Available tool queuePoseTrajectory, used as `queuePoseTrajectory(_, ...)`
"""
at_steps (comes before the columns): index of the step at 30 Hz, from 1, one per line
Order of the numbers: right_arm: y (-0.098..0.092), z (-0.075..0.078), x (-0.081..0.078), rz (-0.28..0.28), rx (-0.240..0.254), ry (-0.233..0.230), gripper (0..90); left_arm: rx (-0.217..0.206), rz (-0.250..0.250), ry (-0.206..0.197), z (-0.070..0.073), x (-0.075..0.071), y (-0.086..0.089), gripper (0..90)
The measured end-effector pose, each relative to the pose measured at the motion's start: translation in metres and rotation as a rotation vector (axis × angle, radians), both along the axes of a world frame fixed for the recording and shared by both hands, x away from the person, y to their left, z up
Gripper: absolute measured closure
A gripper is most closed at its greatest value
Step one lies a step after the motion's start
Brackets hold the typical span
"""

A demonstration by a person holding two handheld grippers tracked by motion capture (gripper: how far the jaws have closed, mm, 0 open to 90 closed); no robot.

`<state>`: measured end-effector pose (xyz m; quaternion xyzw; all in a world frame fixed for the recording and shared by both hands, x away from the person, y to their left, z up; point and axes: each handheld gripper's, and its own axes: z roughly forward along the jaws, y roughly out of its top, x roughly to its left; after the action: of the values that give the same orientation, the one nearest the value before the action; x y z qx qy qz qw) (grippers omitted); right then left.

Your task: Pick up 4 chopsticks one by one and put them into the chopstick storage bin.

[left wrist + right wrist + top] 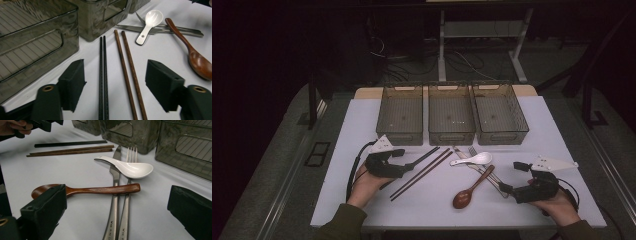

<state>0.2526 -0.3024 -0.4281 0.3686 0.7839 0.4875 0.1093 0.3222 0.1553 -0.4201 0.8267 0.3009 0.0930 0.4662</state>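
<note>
On the white table, my left gripper [410,164] [116,72] is open and low, with a black pair of chopsticks [422,159] [103,75] and a brown pair [419,175] [128,72] lying between its jaws, untouched by the pads. At the right, my right gripper [512,176] [117,195] is open; its jaws stand either side of the handles of a steel knife [115,177] and fork [131,157]. A wooden spoon [469,190] [100,190] lies across those handles. Over the blade and tines rests a white ceramic spoon [474,159] [130,167].
Three smoky clear plastic bins [401,117] [451,117] [499,115] stand side by side at the back of the table [362,130], close behind the cutlery. Dark floor with cables and desk legs lies beyond. The person's hands hold both grippers near the front edge.
</note>
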Motion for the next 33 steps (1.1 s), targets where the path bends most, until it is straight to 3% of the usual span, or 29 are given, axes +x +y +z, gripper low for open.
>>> queuePoseTrajectory(9, 0.0, 0.0, 0.0, 0.0, -0.001, 0.001, 2.1, 0.045, -0.005, 0.032, -0.006, 0.006, 0.001, 55.5)
queuePoseTrajectory(15, 0.0, -0.001, 0.0, 0.004, -0.006, -0.004, 2.1, 0.111, 0.01, 0.032, -0.01, 0.007, 0.003, 68.0)
queuePoseTrajectory(21, 0.0, 0.0, -0.001, 0.006, -0.003, -0.003, 2.1, 0.13, 0.006, 0.076, -0.014, 0.009, 0.004, 73.9)
queuePoseTrajectory(33, 0.0, 0.0, -0.001, 0.006, -0.004, -0.004, 2.1, 0.187, -0.008, 0.099, -0.02, 0.01, 0.003, 78.3)
